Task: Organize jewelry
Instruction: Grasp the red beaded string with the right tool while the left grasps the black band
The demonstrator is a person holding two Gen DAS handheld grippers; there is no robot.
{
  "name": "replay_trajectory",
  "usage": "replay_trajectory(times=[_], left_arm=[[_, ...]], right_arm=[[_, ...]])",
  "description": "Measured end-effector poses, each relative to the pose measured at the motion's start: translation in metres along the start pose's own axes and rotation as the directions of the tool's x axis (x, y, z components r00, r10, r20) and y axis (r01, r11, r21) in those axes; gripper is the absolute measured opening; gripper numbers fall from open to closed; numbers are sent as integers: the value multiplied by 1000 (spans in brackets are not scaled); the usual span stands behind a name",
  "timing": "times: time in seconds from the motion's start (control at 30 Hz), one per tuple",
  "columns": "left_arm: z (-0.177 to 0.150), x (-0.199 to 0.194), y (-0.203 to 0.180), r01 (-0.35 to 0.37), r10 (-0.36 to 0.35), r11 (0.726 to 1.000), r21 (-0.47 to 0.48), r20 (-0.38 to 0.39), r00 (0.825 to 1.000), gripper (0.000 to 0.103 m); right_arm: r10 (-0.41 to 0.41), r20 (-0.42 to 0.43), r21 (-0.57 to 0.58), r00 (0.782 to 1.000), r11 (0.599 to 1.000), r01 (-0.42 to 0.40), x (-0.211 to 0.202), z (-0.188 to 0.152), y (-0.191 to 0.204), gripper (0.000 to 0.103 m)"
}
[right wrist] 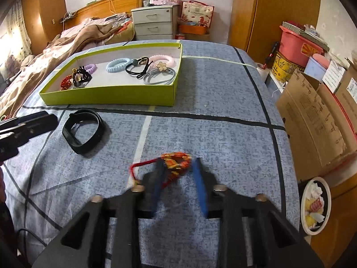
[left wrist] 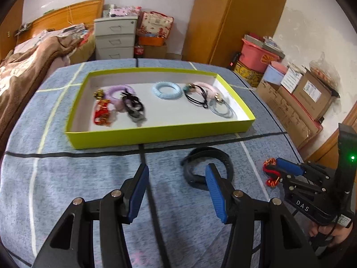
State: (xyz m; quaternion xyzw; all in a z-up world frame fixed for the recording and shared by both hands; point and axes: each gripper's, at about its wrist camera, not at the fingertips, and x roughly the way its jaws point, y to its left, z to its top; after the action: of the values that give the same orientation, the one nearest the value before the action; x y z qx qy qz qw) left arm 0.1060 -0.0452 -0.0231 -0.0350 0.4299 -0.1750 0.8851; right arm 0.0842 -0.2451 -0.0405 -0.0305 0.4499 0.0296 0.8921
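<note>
2 claws work over a bench [right wrist: 223,93] covered in blue-grey cloth with black and pale tape lines. The bench's right edge drops off beside stacked cardboard boxes [right wrist: 312,120], and a bed [right wrist: 67,42] with a brown blanket runs along its left edge. Between the yellow-green tray [right wrist: 111,95] and the near edge lies a wide stretch of bare cloth, broken only by 2 loose pieces. To the right of the tray the cloth is also free up to the black tape line.

The left claw [left wrist: 176,192] hangs with its blue pads spread wide and nothing between them, just short of a black watch-style band [left wrist: 207,167] lying on the cloth; its right pad overlaps the band in the left wrist view, though I cannot tell if it touches.

The right claw [right wrist: 178,178] has its pads drawn in around a red and gold beaded bracelet [right wrist: 176,163] near the bench's right front. Motion blur smears the pads, so they seem to flank the beads closely rather than clearly press them. A red cord loop trails out to the left of the pads.

The tray is shallow with a white floor and sits toward the far left of the bench. Inside it, from left to right: a red and gold piece [left wrist: 101,111], a black hair tie [left wrist: 133,106] over a lilac coil ring [left wrist: 118,91], a light blue coil ring [left wrist: 167,90], black elastic loops [left wrist: 197,96], a pink coil ring with a flower charm [right wrist: 161,63], and grey elastic loops [right wrist: 159,77] against the right wall.
</note>
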Motion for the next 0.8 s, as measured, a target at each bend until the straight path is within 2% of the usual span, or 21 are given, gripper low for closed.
replay_trajectory(times=[0.23,0.37,0.4,0.5,0.57,0.63,0.67,0.73,0.8], left_arm=[[4,16,-8,-16,17,1000,27,-33,999,55],[5,24,-3,-20,20,1000,0,-51,998,55],[5,25,-4,-25,25,1000,7,-56,998,55],[5,28,-8,-30,32,999,35,-52,998,54],[5,29,-9,-39,41,999,38,-53,998,45],[5,28,-13,-56,59,996,71,-43,997,39],[4,28,-15,-56,60,995,85,-41,997,30],[4,30,-16,-52,56,994,93,-50,997,20],[4,30,-17,-61,66,993,102,-51,997,18]], right_arm=[[35,8,12,999,999,-35,1,1,-4,15],[46,12,16,999,999,-46,1,1,-4,14],[49,14,19,999,999,-49,1,1,-4,11],[60,15,26,998,998,-61,1,2,-5,10],[61,16,26,998,998,-62,1,2,-5,10],[67,16,29,998,997,-67,1,2,-6,10],[71,17,32,997,997,-72,1,2,-8,10],[74,21,41,997,996,-75,0,3,-9,10],[76,26,47,997,996,-77,0,2,-11,10]])
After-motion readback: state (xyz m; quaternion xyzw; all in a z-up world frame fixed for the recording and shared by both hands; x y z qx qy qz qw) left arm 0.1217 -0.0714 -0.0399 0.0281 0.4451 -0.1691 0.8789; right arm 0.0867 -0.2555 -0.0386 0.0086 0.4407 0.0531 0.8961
